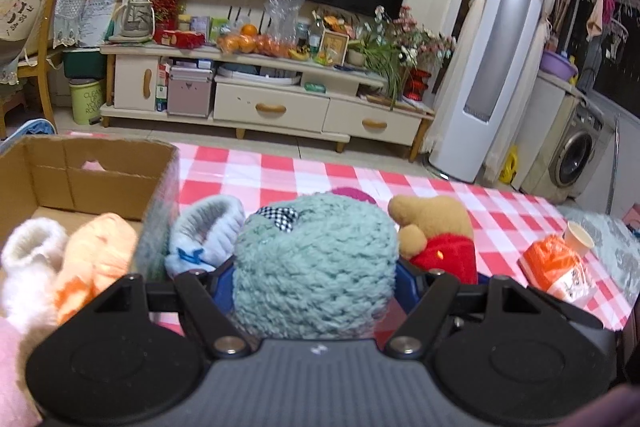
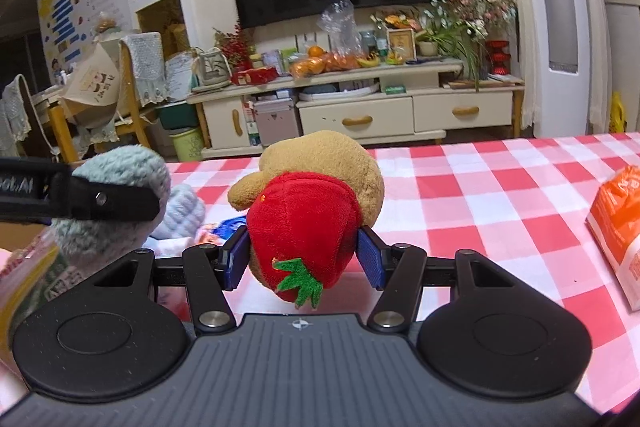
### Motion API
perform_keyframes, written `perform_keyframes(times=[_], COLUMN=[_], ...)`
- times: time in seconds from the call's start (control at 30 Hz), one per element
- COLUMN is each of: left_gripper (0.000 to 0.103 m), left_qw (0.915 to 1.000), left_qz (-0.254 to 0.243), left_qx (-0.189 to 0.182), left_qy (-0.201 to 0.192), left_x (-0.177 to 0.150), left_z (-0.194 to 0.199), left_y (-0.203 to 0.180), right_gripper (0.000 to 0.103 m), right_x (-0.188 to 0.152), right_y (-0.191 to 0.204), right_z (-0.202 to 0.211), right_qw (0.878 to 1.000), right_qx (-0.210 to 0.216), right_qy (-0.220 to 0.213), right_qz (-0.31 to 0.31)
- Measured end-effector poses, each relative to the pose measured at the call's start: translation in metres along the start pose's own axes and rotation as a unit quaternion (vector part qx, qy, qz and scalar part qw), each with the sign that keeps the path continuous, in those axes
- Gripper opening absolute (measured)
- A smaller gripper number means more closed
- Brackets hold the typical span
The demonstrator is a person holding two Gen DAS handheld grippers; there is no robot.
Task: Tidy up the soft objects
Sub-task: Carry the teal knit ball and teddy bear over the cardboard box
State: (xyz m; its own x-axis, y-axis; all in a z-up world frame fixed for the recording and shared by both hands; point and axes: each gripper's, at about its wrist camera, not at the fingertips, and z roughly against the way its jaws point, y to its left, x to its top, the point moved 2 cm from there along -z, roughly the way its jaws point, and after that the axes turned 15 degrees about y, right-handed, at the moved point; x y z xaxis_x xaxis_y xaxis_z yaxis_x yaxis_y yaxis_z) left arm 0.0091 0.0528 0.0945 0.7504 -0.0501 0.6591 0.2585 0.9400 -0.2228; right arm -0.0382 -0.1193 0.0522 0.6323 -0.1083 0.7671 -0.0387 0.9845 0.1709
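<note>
My left gripper [image 1: 314, 277] is shut on a fluffy teal knit hat [image 1: 316, 259] with a checked bow, held over the checked table. My right gripper [image 2: 301, 257] is closed around a brown plush bear in a red strawberry outfit [image 2: 308, 227]; its blue pads [image 2: 236, 255] press the red body. The bear also shows in the left wrist view [image 1: 436, 239], right of the hat. The hat shows in the right wrist view [image 2: 116, 187] at the left. A cardboard box [image 1: 100, 179] stands at the left, holding a white knit item [image 1: 28, 259] and an orange one [image 1: 96, 259].
A light blue knit item [image 1: 208, 231] lies between box and hat. An orange packet [image 1: 560, 267] and a paper cup [image 1: 578, 239] sit at the table's right. The red-and-white checked tablecloth [image 2: 480, 207] covers the table. A TV cabinet stands beyond.
</note>
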Motion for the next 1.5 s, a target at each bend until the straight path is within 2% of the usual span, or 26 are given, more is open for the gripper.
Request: perform_keyframes(times=[0.37, 0.63, 1.03, 1.27, 1.5], left_gripper=[0.073, 0.073, 0.073, 0.073, 0.073], left_qw=[0.9987, 0.9951, 0.9806, 0.9741, 0.9677], left_qz=[0.036, 0.075, 0.164, 0.192, 0.213], left_qx=[-0.001, 0.014, 0.06, 0.085, 0.111], left_qy=[-0.035, -0.063, -0.089, -0.084, -0.076], left_x=[0.007, 0.012, 0.019, 0.018, 0.015], left_z=[0.027, 0.045, 0.06, 0.06, 0.061], left_y=[0.039, 0.078, 0.148, 0.175, 0.195], right_gripper=[0.071, 0.071, 0.071, 0.071, 0.071], right_x=[0.009, 0.023, 0.047, 0.048, 0.043], right_y=[0.032, 0.064, 0.123, 0.148, 0.162], right_z=[0.005, 0.008, -0.004, -0.02, -0.033], right_qw=[0.999, 0.996, 0.982, 0.971, 0.966], right_qx=[0.033, 0.058, 0.114, 0.141, 0.146], right_qy=[-0.009, -0.021, -0.019, 0.0, 0.022], right_qz=[0.032, 0.07, 0.148, 0.191, 0.212])
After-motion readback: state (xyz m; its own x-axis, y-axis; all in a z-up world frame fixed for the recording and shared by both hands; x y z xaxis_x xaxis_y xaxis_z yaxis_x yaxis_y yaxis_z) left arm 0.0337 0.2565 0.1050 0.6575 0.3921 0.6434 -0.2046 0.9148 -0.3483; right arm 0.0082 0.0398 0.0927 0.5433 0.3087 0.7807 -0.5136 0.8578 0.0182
